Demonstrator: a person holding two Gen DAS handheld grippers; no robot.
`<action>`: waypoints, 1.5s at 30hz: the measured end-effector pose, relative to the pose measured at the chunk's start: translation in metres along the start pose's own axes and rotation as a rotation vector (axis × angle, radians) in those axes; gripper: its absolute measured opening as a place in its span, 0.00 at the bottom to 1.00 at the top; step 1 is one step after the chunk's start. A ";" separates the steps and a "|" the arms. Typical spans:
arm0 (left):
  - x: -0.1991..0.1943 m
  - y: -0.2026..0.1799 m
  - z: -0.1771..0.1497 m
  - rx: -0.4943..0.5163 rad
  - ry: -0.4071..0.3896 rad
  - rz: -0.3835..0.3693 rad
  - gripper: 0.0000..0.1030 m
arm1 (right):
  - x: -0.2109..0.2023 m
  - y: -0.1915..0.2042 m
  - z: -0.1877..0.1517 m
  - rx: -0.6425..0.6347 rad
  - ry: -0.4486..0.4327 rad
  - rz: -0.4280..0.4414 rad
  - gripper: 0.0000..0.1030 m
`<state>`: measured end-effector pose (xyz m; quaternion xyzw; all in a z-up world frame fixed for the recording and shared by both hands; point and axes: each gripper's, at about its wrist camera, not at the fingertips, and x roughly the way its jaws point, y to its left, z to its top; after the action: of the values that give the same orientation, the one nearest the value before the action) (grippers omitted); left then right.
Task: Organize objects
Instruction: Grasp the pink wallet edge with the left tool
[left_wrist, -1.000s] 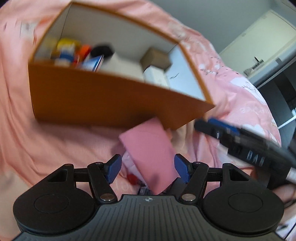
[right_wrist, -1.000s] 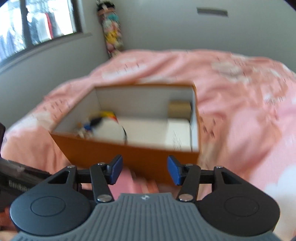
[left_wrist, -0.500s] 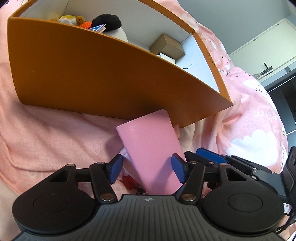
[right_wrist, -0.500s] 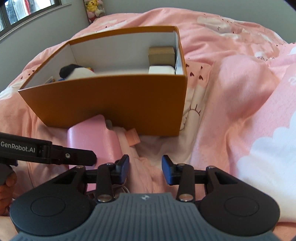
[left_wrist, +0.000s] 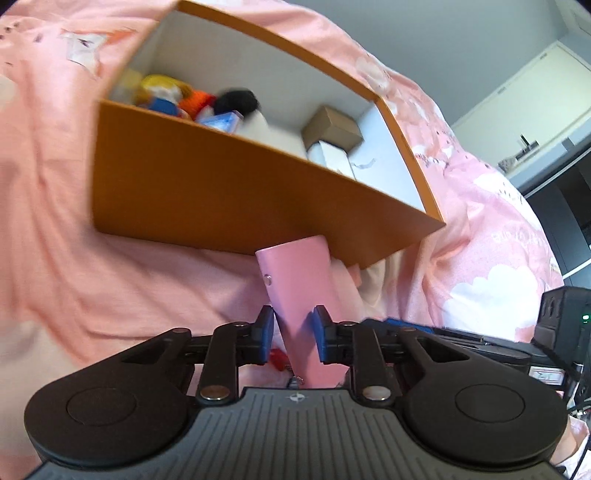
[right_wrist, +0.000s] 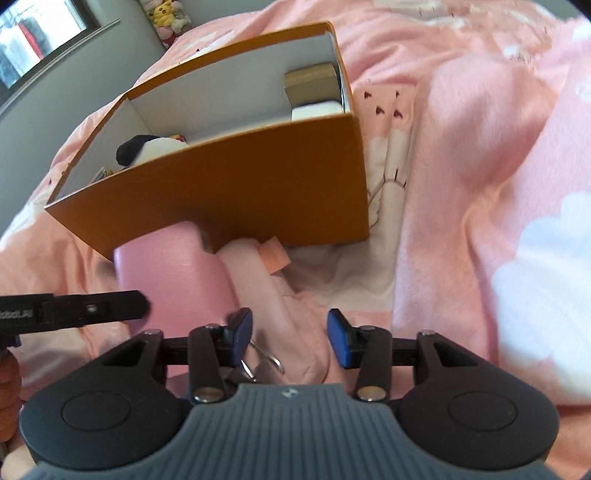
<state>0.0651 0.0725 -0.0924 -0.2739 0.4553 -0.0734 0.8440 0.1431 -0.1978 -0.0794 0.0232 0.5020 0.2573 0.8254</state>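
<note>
The left tongs (left_wrist: 292, 334), jaws just closing, clench the pink wallet (left_wrist: 301, 288), which leans against the orange box (left_wrist: 221, 192) on the pink bed (left_wrist: 74, 277). The right tongs (right_wrist: 290, 334), released and just widening, hover above a metal ring (right_wrist: 271, 360).

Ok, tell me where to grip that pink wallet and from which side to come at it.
Grip the pink wallet across its narrow width at the near end, coming from the side away from the orange box: its far end tucks against the box wall. The left gripper has just been closing there, and its pads now pinch the wallet's two long edges.
</note>
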 end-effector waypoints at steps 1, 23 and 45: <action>-0.005 0.002 0.000 -0.004 -0.005 0.009 0.24 | 0.001 -0.001 0.000 0.011 0.013 0.006 0.50; -0.020 0.027 -0.016 -0.036 -0.004 0.077 0.23 | -0.017 0.016 -0.008 0.050 0.011 0.045 0.33; -0.047 0.028 -0.020 -0.030 -0.073 0.031 0.16 | -0.073 0.059 0.014 -0.004 -0.086 0.178 0.16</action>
<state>0.0184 0.1059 -0.0820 -0.2820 0.4296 -0.0435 0.8568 0.1047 -0.1759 0.0044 0.0771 0.4615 0.3294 0.8201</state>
